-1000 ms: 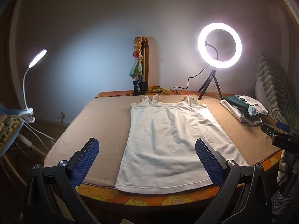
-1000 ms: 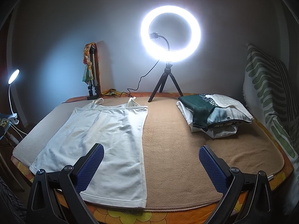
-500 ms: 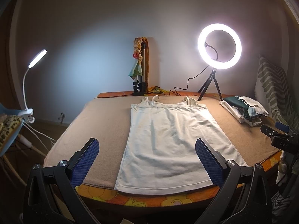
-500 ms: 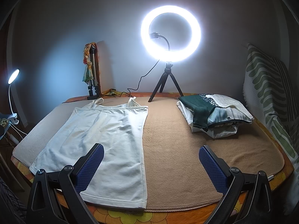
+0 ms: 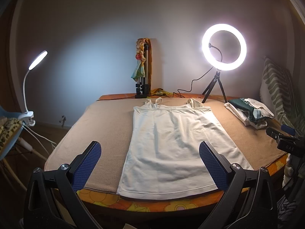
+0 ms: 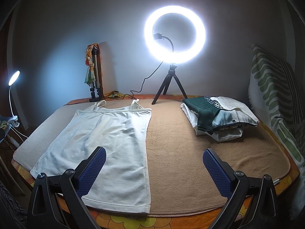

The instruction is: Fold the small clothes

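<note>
A white strappy tank top (image 5: 175,143) lies flat and spread out on the brown blanket (image 5: 106,131), straps toward the wall, hem at the near edge. It also shows in the right wrist view (image 6: 110,143). My left gripper (image 5: 150,158) is open and empty, held back from the table's near edge over the top's hem. My right gripper (image 6: 154,164) is open and empty, to the right of the top, over the blanket (image 6: 181,162). The right gripper's body shows at the right edge of the left wrist view (image 5: 286,141).
A pile of folded clothes (image 6: 219,118) sits at the back right. A lit ring light on a tripod (image 6: 174,38) and a folded tripod with a scarf (image 6: 94,72) stand by the wall. A clip lamp (image 5: 34,64) is on the left, a striped cushion (image 6: 276,95) on the right.
</note>
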